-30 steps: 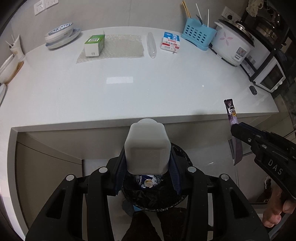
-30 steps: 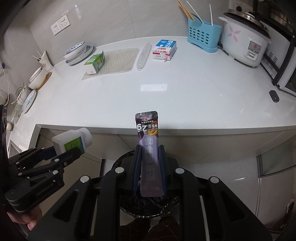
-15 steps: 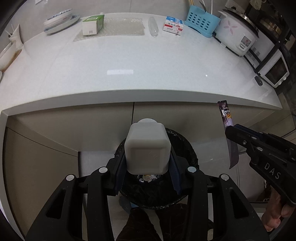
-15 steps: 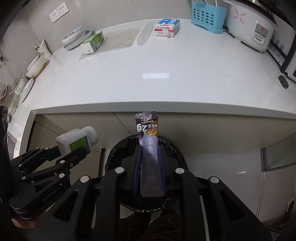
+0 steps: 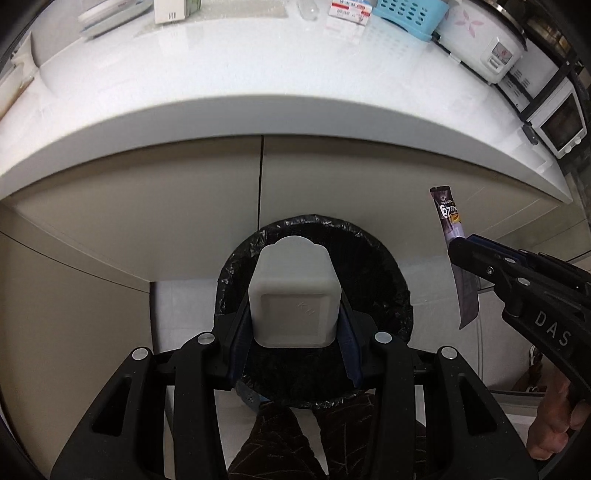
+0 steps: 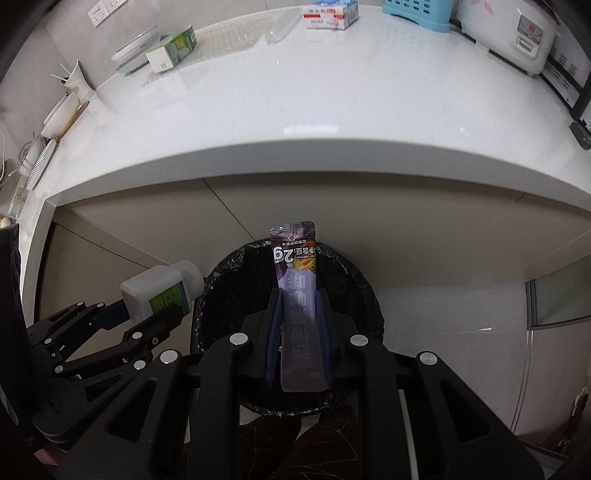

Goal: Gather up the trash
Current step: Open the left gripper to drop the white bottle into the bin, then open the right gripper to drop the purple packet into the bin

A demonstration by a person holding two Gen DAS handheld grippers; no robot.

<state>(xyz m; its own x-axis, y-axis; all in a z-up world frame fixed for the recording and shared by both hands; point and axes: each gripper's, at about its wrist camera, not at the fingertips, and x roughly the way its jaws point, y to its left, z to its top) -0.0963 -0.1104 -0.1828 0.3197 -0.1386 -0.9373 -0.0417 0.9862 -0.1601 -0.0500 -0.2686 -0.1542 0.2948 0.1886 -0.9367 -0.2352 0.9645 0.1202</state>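
Both our tools have come down since a second ago: the surface [image 5: 258, 74] that filled each view then now sits high in the frame, and the bin [image 5: 391, 280] below it has grown to fill the middle.

Our left tool [image 5: 293, 325] is clamped on a white bottle [image 5: 293, 295], its square base facing the camera and its cap end pointing down toward the bin's mouth. From the right wrist view the same bottle [image 6: 159, 291] shows a green label and a white cap, held just left of the bin's rim [image 6: 221, 273].

Our right tool [image 6: 298, 332] is closed tight on a purple sachet [image 6: 297, 306], which stands up between the blue pads [image 6: 273, 339] with its top end past the fingertips, over the far rim of the bin. In the left wrist view the sachet [image 5: 452, 229] hangs right of the bin, with the right tool [image 5: 461, 247] gripping it about midway along its length, and a hand [image 5: 554, 421] shows at the lower right edge.

The bin is lined with a black bag and stands on the floor in front of pale cabinet doors [image 5: 166, 214].

On the surface lie a green-and-white box [image 6: 171, 53], a red-and-white box [image 6: 328, 14], a blue basket [image 5: 402, 14] and a rice cooker [image 5: 484, 48].
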